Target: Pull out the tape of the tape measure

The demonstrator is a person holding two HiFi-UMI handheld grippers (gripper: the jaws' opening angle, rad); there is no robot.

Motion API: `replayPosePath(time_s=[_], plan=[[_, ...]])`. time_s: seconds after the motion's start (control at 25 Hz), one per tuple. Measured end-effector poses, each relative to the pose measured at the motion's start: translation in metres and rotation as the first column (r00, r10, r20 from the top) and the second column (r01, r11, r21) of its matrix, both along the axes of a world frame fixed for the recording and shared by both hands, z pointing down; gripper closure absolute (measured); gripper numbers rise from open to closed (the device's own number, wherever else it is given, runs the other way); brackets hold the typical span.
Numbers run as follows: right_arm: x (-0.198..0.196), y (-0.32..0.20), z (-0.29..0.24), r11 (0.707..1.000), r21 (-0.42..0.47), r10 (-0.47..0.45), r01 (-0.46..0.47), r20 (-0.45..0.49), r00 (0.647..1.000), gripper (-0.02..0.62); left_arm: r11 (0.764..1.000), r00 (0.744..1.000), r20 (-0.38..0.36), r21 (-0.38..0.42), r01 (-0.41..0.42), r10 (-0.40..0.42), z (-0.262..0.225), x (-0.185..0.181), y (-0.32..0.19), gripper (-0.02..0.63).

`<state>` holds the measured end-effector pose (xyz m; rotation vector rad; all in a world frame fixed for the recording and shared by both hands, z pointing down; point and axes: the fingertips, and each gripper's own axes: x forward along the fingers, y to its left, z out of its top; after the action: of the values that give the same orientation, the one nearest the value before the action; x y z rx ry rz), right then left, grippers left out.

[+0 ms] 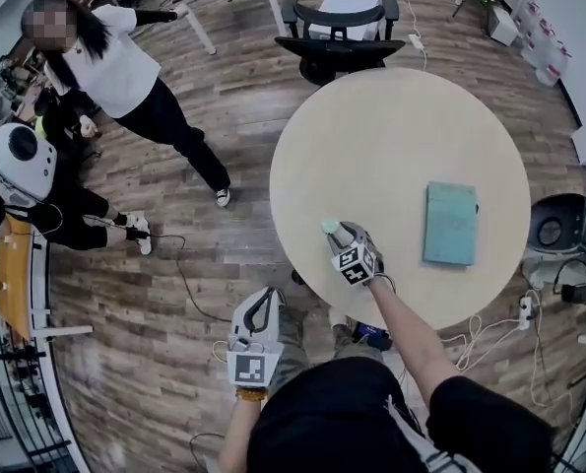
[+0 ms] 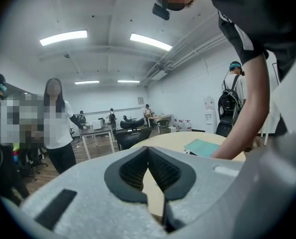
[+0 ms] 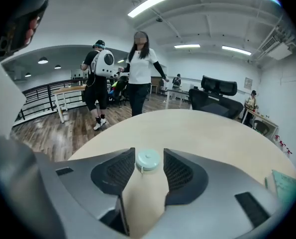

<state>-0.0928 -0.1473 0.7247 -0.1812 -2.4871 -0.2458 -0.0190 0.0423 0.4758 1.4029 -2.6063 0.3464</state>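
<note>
Round beige wooden table (image 1: 401, 126): one small round pale-green tape measure (image 3: 148, 159) near its edge, between right gripper's (image 1: 338, 233) parted jaws, untouched. One teal notebook (image 1: 450, 223). Left gripper (image 2: 148, 149) closed, empty.

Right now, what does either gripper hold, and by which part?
Nothing. The right gripper stands open around the tape measure; the left gripper is shut, empty.
</note>
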Motion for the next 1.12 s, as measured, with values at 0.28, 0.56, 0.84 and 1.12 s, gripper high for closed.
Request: replayPosePath(time_s=[0.28, 0.56, 0.84, 1.12], plan=[[-0.006, 0.000, 0.030, 0.999, -0.042, 0.002, -0.005, -0.081, 0.997, 0.371, 0.999, 1.000, -0.014, -0.023, 0.024, -0.024, 0.011, 0.002, 0.011, 0.603], [-0.017, -0.002, 0.044, 0.997, -0.059, 0.042, -0.049, -0.112, 0.993, 0.365, 0.999, 0.999, -0.024, -0.029, 0.032, -0.033, 0.016, 0.002, 0.013, 0.603], [-0.022, 0.003, 0.047, 0.999, -0.036, 0.010, -0.016, -0.150, 0.989, 0.385, 0.999, 0.999, -0.035, -0.034, 0.032, -0.033, 0.019, 0.002, 0.010, 0.603], [-0.015, 0.007, 0.033, 0.999, -0.036, -0.033, 0.029, -0.114, 0.993, 0.390, 0.999, 0.999, -0.032, -0.017, 0.029, -0.029, 0.018, 0.001, 0.009, 0.603]])
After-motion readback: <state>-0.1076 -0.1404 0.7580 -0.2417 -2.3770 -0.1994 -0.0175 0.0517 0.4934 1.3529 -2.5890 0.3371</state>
